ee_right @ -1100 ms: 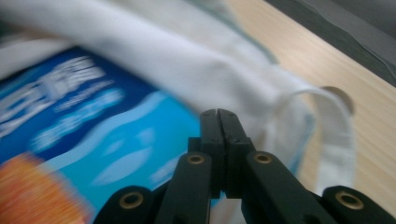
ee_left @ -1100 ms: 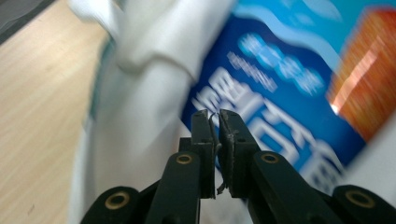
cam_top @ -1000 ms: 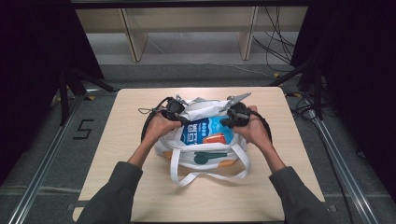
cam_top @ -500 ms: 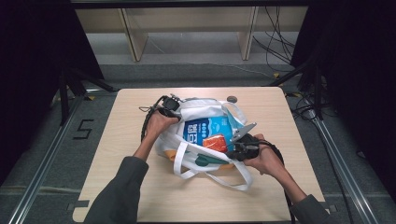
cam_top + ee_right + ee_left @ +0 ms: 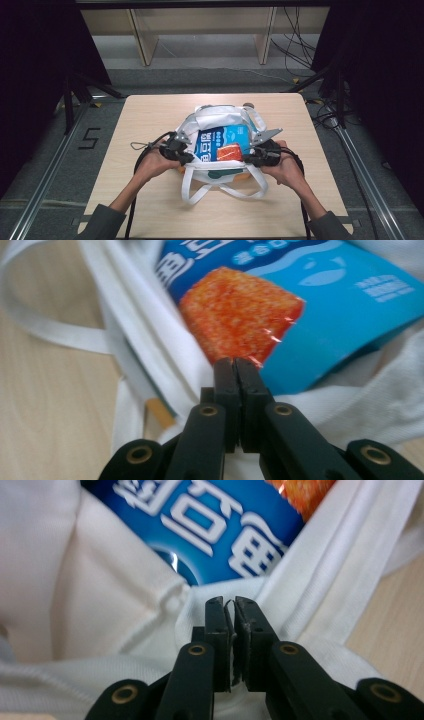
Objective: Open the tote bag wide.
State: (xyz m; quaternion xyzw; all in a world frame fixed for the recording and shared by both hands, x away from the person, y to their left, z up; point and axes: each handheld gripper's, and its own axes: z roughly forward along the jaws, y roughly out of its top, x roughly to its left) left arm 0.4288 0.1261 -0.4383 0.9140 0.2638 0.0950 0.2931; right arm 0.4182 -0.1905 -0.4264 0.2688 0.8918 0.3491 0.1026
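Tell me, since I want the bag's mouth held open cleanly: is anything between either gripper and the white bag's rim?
Nothing visible. The left gripper is shut on the white bag at its rim, cloth pinched between the jaws. The right gripper is shut at the opposite edge, in front of the blue and orange packet inside.

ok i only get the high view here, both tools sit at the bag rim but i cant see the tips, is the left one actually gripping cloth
Observer: Yes. In the left gripper view the left tool is shut on a fold of the white bag.
Operator: and the right one
Observer: The right tool is shut too, its tips at the bag's edge just below the orange block printed on the blue packet.
Operator: is the packet caught in either tool
Observer: Not in the left one: the packet lies beyond its tips. For the right one I cannot tell.
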